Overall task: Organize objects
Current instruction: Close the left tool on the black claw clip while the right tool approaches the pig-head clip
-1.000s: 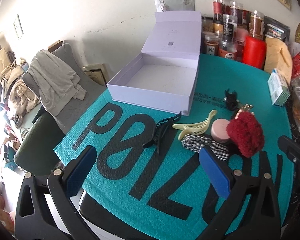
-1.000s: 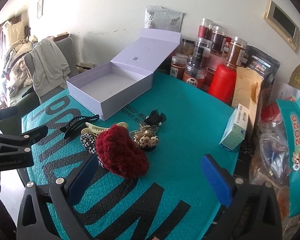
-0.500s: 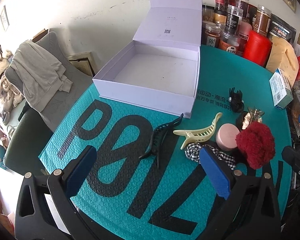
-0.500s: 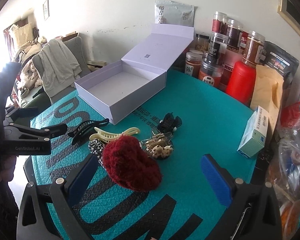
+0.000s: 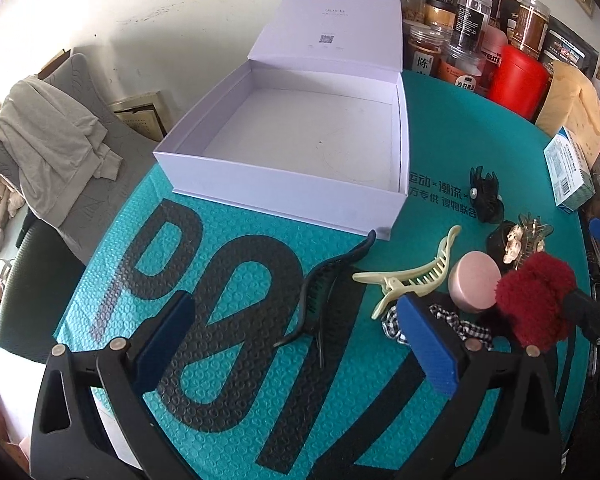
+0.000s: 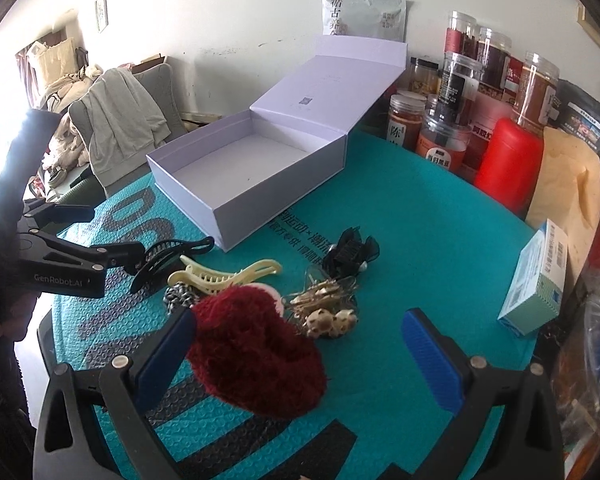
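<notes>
An open lavender box (image 5: 284,184) (image 6: 260,208) stands empty on the teal mat. Before it lie hair accessories: a long black clip (image 5: 324,280) (image 6: 168,256), a cream claw clip (image 5: 416,276) (image 6: 224,276), a pink round case (image 5: 474,284), a checked scrunchie (image 5: 460,324), a red fluffy scrunchie (image 5: 536,300) (image 6: 256,348), a small black claw clip (image 5: 486,196) (image 6: 350,252) and a gold beaded clip (image 6: 328,308). My left gripper (image 5: 296,320) is open above the long black clip. My right gripper (image 6: 300,328) is open, its left pad beside the red scrunchie.
Jars, a red canister (image 6: 508,164), a brown paper bag (image 6: 568,184) and a small teal carton (image 6: 540,284) crowd the back and right of the table. A chair draped with grey clothing (image 5: 52,140) stands off the table's left edge.
Both grippers have moved forward and lower toward the accessories; the box and clips look larger. Both stay open and no object has shifted.
</notes>
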`<state>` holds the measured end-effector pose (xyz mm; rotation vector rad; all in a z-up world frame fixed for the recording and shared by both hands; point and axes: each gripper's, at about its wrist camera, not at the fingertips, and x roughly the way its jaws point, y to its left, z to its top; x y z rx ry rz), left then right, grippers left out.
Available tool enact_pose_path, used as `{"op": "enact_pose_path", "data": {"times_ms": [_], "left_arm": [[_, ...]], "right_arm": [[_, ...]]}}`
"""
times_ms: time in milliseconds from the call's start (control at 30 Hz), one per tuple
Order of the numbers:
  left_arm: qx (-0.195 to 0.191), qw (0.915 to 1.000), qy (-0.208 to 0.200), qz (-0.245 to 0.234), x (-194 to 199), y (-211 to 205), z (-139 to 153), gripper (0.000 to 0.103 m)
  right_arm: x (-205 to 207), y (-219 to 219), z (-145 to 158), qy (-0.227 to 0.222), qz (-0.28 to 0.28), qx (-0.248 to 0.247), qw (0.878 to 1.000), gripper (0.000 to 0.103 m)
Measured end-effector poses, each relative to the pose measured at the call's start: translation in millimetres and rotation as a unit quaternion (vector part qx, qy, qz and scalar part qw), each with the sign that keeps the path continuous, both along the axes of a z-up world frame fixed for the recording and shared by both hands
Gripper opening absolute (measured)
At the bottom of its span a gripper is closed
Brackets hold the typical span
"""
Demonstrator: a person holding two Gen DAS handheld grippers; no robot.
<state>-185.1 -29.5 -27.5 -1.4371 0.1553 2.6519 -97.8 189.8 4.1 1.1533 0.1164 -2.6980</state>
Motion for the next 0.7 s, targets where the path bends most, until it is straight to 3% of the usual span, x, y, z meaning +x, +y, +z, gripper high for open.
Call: {"op": "enact_pose_path", "data": {"times_ms": [167, 400, 700], "left_arm": [[-0.02, 0.9998, -0.009, 0.003, -12.5, -0.9, -14.2, 0.092], [-0.014, 0.9996, -0.024, -0.001, -25.0, -5.0, -30.8, 0.087], [-0.011, 0.999, -0.042, -0.01, -29.6, -12.0, -51.5, 0.075]], "right_arm": [[-12.9, 8.5, 0.0, 0.005, -0.018, 0.004, 1.0, 0.102], [-28.5, 19.3, -11.5, -0.021, -0.01, -0.039, 0.999, 0.102], [-40.3, 13.4, -27.2, -0.055, 0.024, -0.081, 0.995, 0.086]]}}
